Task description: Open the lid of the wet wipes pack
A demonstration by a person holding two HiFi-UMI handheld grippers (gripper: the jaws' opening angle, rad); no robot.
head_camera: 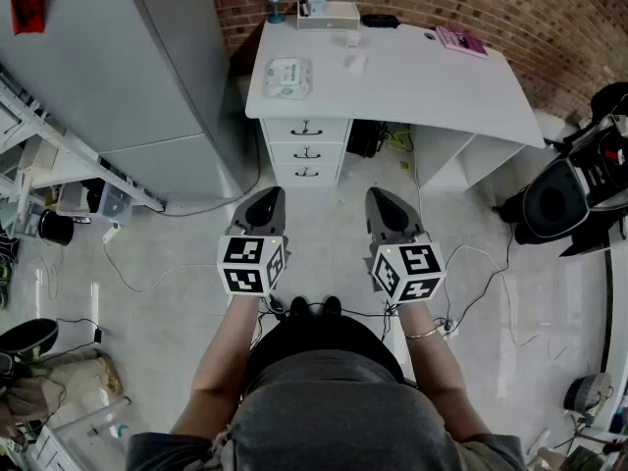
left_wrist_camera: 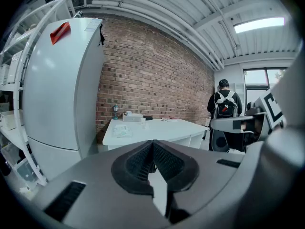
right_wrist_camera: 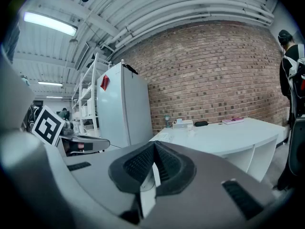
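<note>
Left hand-held gripper (head_camera: 267, 196) and right hand-held gripper (head_camera: 379, 196), jaws together, empty, well apart from wipes pack (head_camera: 288, 77) on surface (head_camera: 422, 81).

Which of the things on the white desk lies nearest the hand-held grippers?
The wet wipes pack, flat and pale, by the desk's left front edge above the drawers; the white box and pink book lie farther back.

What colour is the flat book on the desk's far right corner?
Pink. The book shows best in the head view.
</note>
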